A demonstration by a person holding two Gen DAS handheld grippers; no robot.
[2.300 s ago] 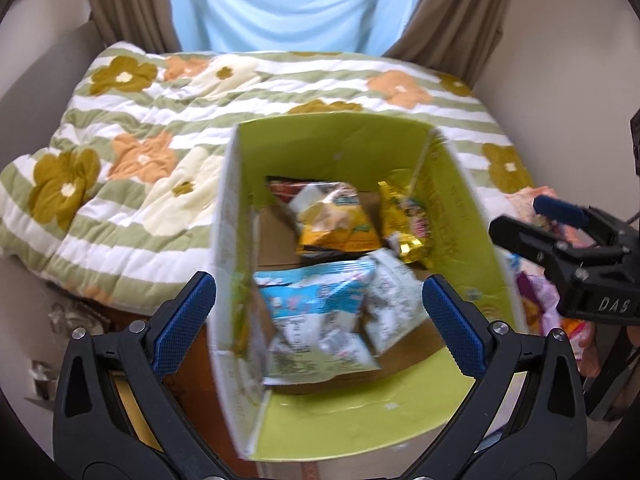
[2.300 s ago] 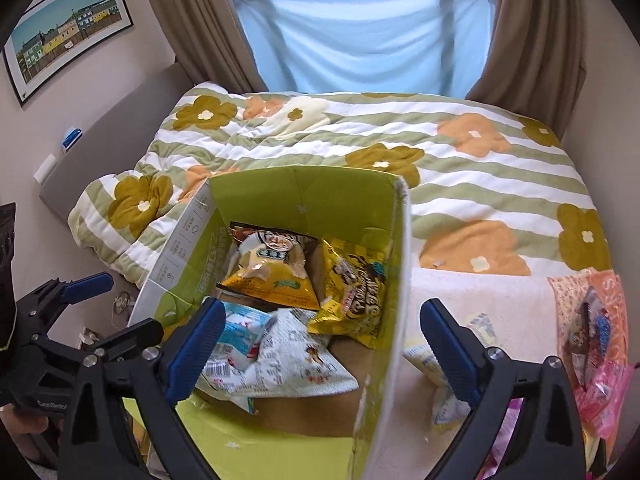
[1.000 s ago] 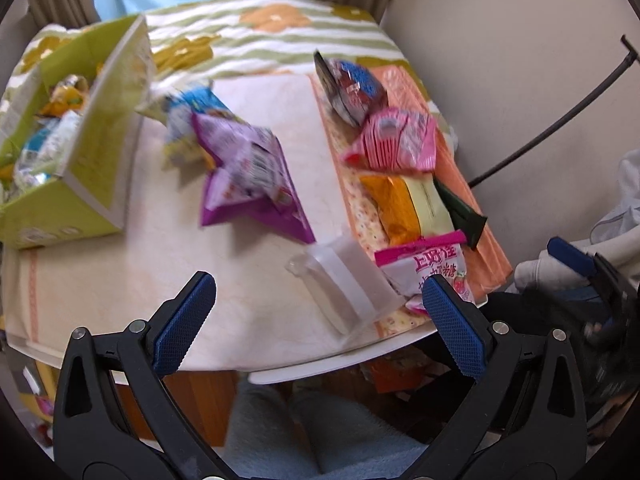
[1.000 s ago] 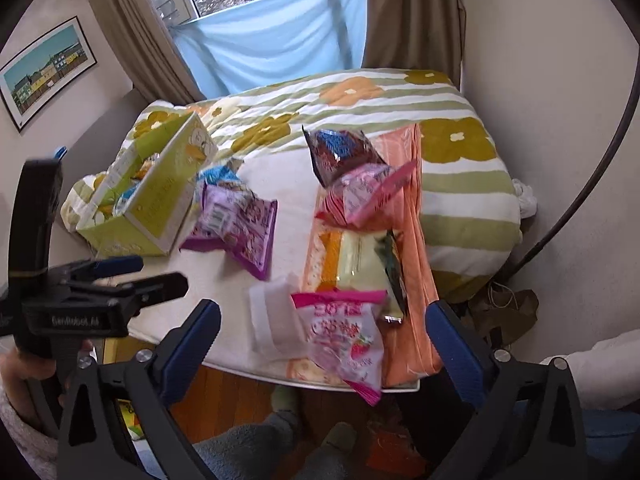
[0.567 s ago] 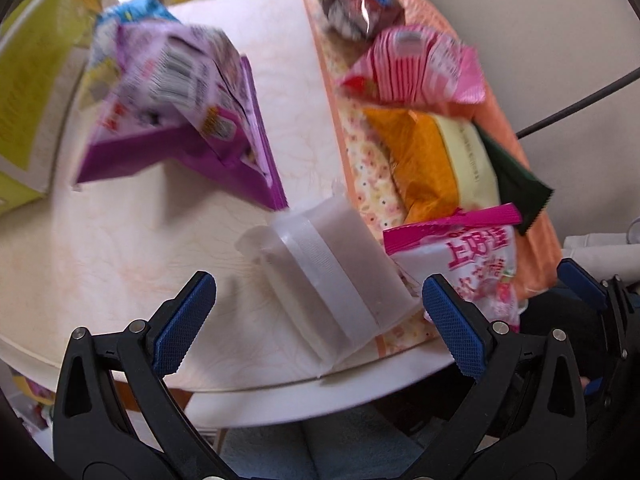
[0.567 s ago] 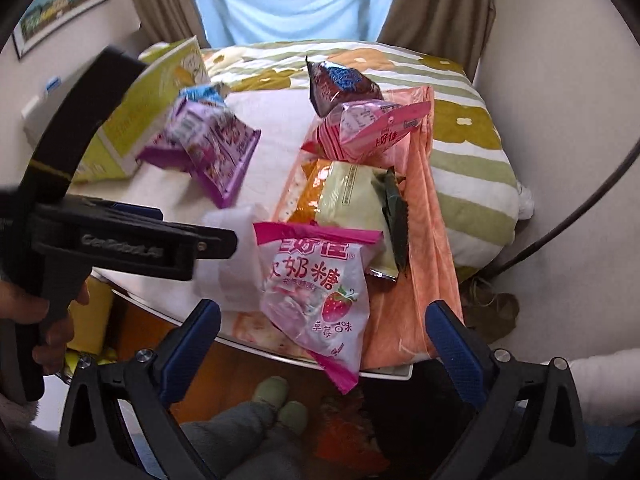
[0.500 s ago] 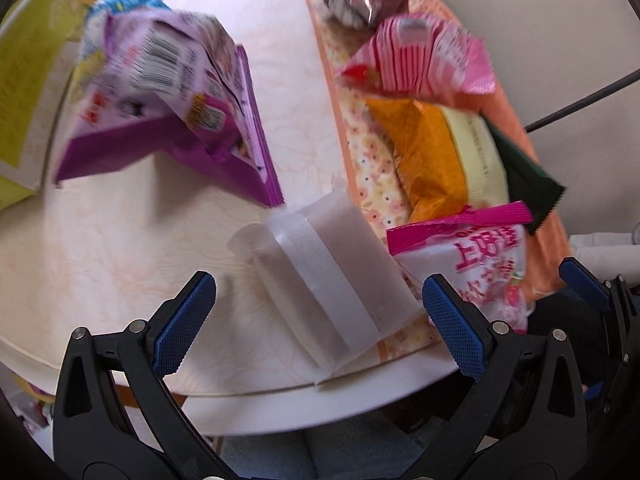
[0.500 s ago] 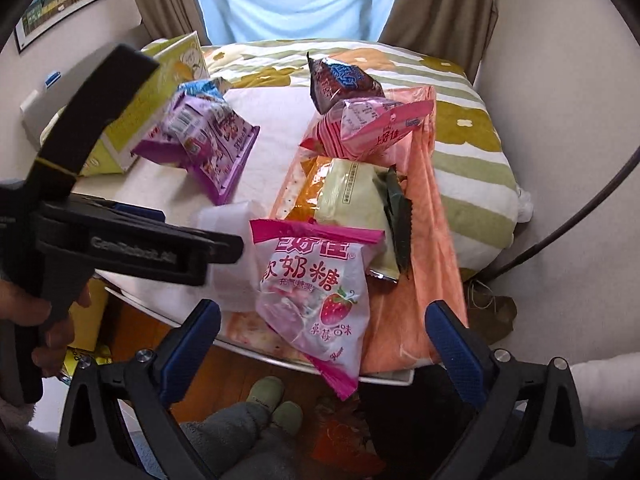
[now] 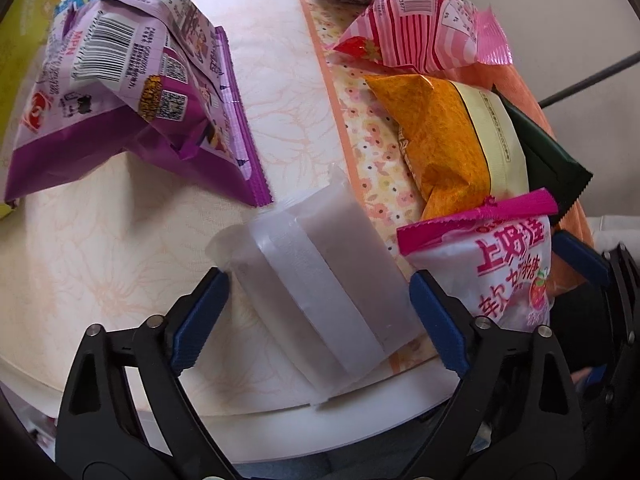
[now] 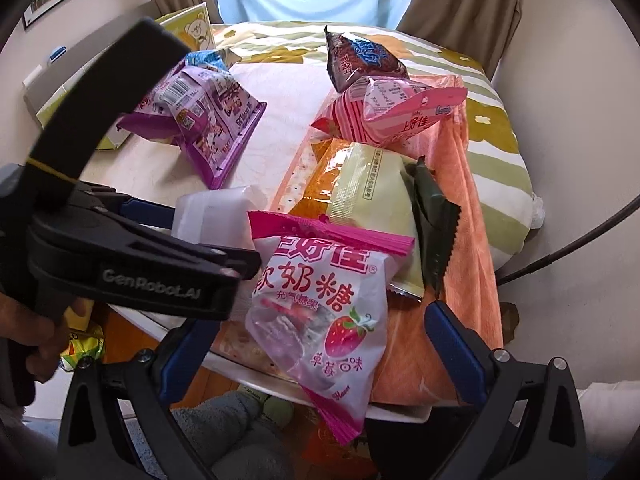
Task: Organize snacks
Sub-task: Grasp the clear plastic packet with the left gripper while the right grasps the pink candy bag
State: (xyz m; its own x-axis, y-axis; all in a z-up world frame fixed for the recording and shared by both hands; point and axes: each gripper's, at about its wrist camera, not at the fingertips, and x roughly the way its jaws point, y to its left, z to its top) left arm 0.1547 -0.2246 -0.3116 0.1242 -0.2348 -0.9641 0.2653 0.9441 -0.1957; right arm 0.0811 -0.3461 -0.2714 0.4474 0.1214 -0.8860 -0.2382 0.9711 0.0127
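Across the far side of the room, I am seeing a bed [image 10: 492, 128] with a striped, flowered cover lying under the curtained window. Nearer to me, the pale counter [image 9: 120, 264] is carrying the snacks, with an orange cloth [image 10: 472, 216] draping over its right part. At the far left edge a yellow-green box [image 10: 192, 28] is standing on the counter. A purple snack bag [image 9: 132, 92] is lying just beside the box, barcode side up. On the cloth, an orange and cream bag [image 9: 452, 140] is lying between a pink striped bag [image 9: 416, 32] farther off and a white candy bag with a magenta top [image 10: 320, 304] at the near edge; a dark brown packet [image 10: 360, 60] is sitting at the far end.

I am lowering my left gripper [image 9: 320, 300] over a translucent white packet [image 9: 332, 276] near the counter's front edge. Its fingers are closing, with the packet between them; the left pad is touching the packet's end, while I cannot tell whether the right pad is touching it.

I am holding my right gripper [image 10: 320, 352] above the white candy bag, its fingers spread wide on either side of the bag and not touching it.
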